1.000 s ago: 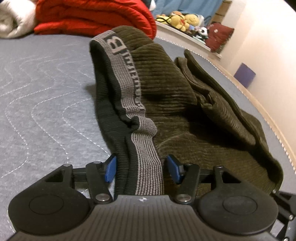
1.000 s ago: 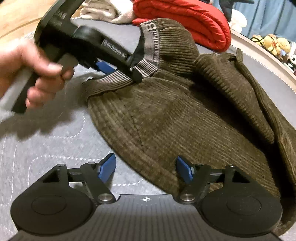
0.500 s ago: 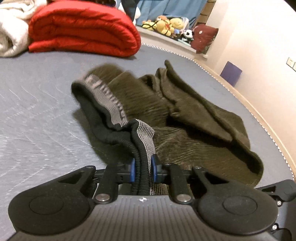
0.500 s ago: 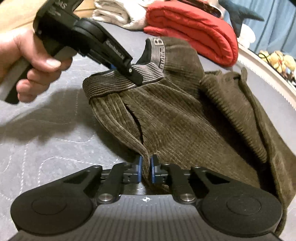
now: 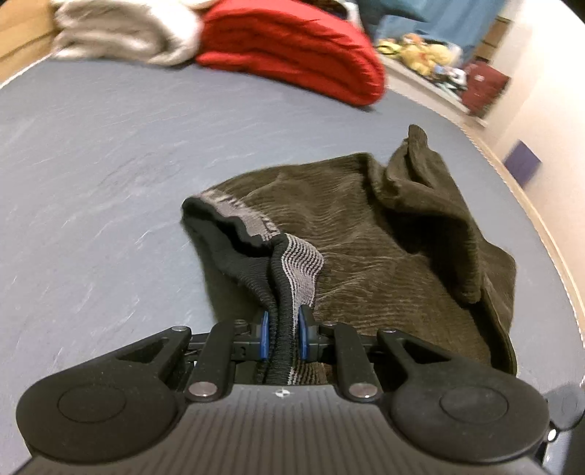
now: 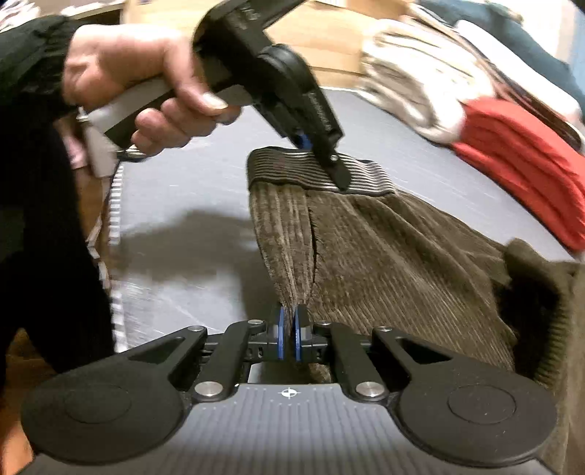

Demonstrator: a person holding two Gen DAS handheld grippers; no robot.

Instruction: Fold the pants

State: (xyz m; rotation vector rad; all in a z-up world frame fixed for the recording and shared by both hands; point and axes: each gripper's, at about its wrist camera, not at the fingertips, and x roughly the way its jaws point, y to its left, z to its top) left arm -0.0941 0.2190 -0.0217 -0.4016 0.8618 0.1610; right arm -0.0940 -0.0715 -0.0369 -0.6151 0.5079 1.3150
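Olive-brown corduroy pants [image 5: 395, 234] [image 6: 384, 255] with a grey-and-black striped elastic waistband [image 5: 299, 266] [image 6: 314, 171] lie partly lifted off a grey quilted bed [image 5: 109, 164]. My left gripper [image 5: 281, 332] is shut on the waistband, its blue pads pinching the bunched elastic; in the right wrist view that left gripper [image 6: 321, 160] clamps the waistband from above, held by a person's hand [image 6: 146, 87]. My right gripper [image 6: 287, 336] is shut on a pinched fold of the corduroy edge below the waistband. The pant legs trail crumpled to the right.
A folded red blanket [image 5: 292, 47] [image 6: 526, 157] and a cream blanket [image 5: 124, 29] [image 6: 420, 84] lie at the bed's far end. Plush toys [image 5: 420, 51] line a shelf by the wall. The bed edge [image 5: 530, 204] runs along the right.
Both grippers went from open around the fabric to shut on it. They then rose and pulled back, lifting the waistband end and dragging the pants toward the near side of the bed.
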